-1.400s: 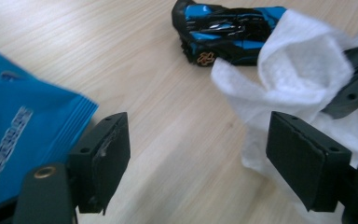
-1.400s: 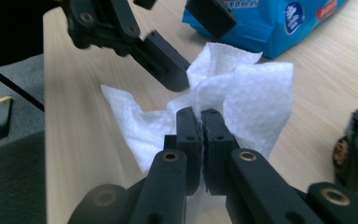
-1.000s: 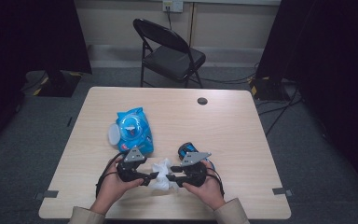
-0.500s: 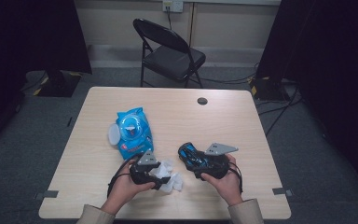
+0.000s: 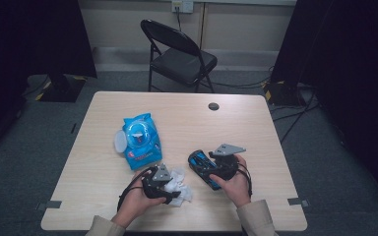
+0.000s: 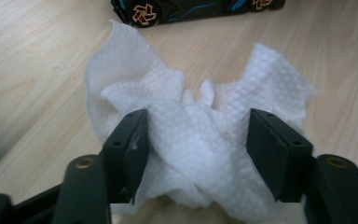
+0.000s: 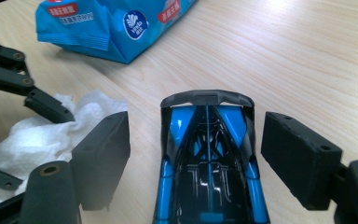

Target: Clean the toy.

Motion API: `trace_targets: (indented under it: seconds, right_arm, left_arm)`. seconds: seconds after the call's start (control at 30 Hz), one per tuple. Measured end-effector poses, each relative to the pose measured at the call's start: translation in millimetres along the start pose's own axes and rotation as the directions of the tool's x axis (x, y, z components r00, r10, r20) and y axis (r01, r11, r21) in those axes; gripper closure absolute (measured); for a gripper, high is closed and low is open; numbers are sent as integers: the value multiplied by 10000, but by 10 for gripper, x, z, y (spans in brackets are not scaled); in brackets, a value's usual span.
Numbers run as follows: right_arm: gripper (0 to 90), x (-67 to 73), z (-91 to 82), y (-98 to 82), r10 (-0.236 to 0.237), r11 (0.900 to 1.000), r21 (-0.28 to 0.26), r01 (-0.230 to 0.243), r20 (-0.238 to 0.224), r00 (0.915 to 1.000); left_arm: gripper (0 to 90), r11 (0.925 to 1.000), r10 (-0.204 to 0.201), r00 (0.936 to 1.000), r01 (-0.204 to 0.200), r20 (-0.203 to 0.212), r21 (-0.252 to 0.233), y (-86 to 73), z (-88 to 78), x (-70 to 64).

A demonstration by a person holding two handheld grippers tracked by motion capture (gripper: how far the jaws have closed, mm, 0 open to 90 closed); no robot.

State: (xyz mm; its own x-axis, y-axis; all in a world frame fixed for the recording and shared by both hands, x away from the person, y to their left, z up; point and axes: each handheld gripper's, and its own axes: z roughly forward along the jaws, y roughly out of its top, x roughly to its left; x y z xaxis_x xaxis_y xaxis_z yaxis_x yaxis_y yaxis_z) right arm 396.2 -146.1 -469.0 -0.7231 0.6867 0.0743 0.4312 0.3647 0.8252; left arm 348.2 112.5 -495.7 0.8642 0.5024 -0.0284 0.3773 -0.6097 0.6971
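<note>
Both hands have drawn apart since the earlier frames, when they met over the wipe: the right gripper point(image 5: 204, 169) has swung out to the toy car point(image 5: 203, 167), and its fingers have just been opening. They now stand apart on either side of the car point(image 7: 208, 158), clear of its flanks, probably lined up to take it by the body. The left gripper point(image 5: 170, 189) sits low over the crumpled wipe point(image 5: 181, 184), near the tabletop's point(image 5: 256, 128) front edge. Its fingers point(image 6: 129, 144) have just been closing with the wipe point(image 6: 200, 140) bunched between them; one touches it, but the cloth is not yet clamped. The wipe looks gathered for cleaning the car just beside it. The blue wipe pack point(image 5: 140, 140) lies behind, lid flipped open.
</note>
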Motion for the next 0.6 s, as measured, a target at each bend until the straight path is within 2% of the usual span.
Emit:
trace_targets:
  seconds: [0.07, 0.13, 0.2, 0.27, 0.3, 0.33, 0.37, 0.5, 0.6]
  right_arm:
    - [232, -9, 41, 21, 50, 9999, 90, -50, 9, 10000]
    - [230, -15, 74, 39, 62, 9999, 138, -62, 6, 10000]
    - [230, -18, 118, 60, 92, 9998, 203, -91, -73, 9999]
    - [226, -16, 175, 82, 37, 9993, 382, -35, -58, 10000]
    - [226, -14, 194, 87, 20, 9991, 416, -17, -56, 10000]
    - [226, -14, 194, 87, 20, 9991, 416, -17, -56, 10000]
    - [226, -7, 245, 102, 53, 9985, 537, -49, -66, 10000]
    - [209, 4, 328, 110, 77, 9966, 820, -76, -6, 10000]
    - [195, 1, 371, 110, -110, 9956, 936, 94, 160, 9998]
  left_arm:
    - [440, 10000, -35, 10000, 35, 8, 76, 7, -5, 1]
    - [557, 10000, 24, 9999, -25, 151, 65, 12, -13, 0]
    - [614, 9999, 50, 9997, -52, 232, 99, 15, -18, -1]
    - [727, 9999, 22, 9996, -25, 281, 117, 16, -23, 2]
    - [755, 9999, -30, 9996, 27, 294, 125, 16, -25, 2]
    - [755, 9999, -83, 9995, 79, 316, 143, 14, -29, 8]
    - [800, 9996, -258, 9989, 254, 404, 99, 7, -33, 24]
    - [817, 9984, -538, 9972, 547, 523, -158, -36, -82, 55]
    - [817, 9970, -744, 9960, 752, 497, -156, -71, -144, 108]
